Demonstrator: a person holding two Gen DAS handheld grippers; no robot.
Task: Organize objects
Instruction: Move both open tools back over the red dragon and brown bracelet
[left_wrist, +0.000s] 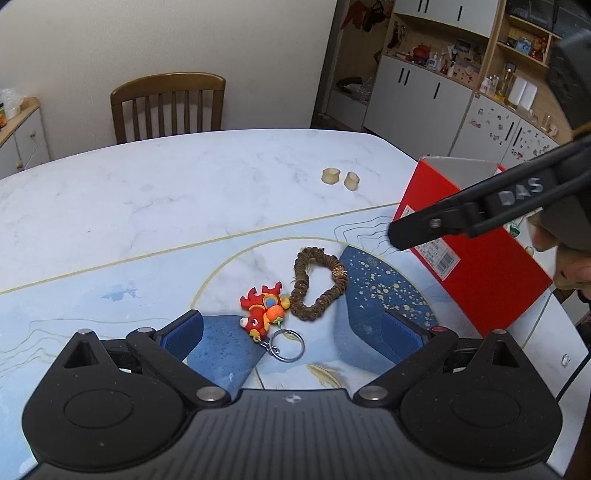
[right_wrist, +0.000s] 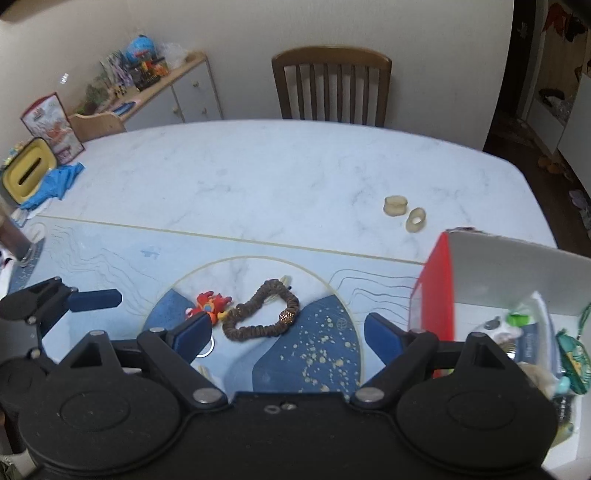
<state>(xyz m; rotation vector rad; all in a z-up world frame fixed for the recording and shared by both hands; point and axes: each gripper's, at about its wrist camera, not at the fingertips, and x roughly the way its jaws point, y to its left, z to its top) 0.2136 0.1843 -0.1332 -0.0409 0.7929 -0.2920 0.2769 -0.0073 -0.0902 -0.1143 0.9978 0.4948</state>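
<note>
A red dragon keychain (left_wrist: 263, 309) with a metal ring lies on the blue-patterned mat, touching a brown bead bracelet (left_wrist: 318, 282) on its right. My left gripper (left_wrist: 291, 334) hovers open just in front of the keychain, which sits between the pads without contact. My right gripper (right_wrist: 289, 336) is also open and empty, low over the bracelet (right_wrist: 255, 328) and keychain (right_wrist: 209, 304). A red box (right_wrist: 436, 295) with a white inside stands at the right and holds several small items. Two beige rings (right_wrist: 393, 205) lie farther back on the marble table.
One black finger (left_wrist: 436, 223) of the right tool crosses in front of the red box (left_wrist: 480, 273). A blue finger (right_wrist: 96, 299) of the left tool shows at the left. A wooden chair (right_wrist: 332, 86) stands behind the table; a yellow tissue box (right_wrist: 27, 173) and blue cloth (right_wrist: 61, 182) sit far left.
</note>
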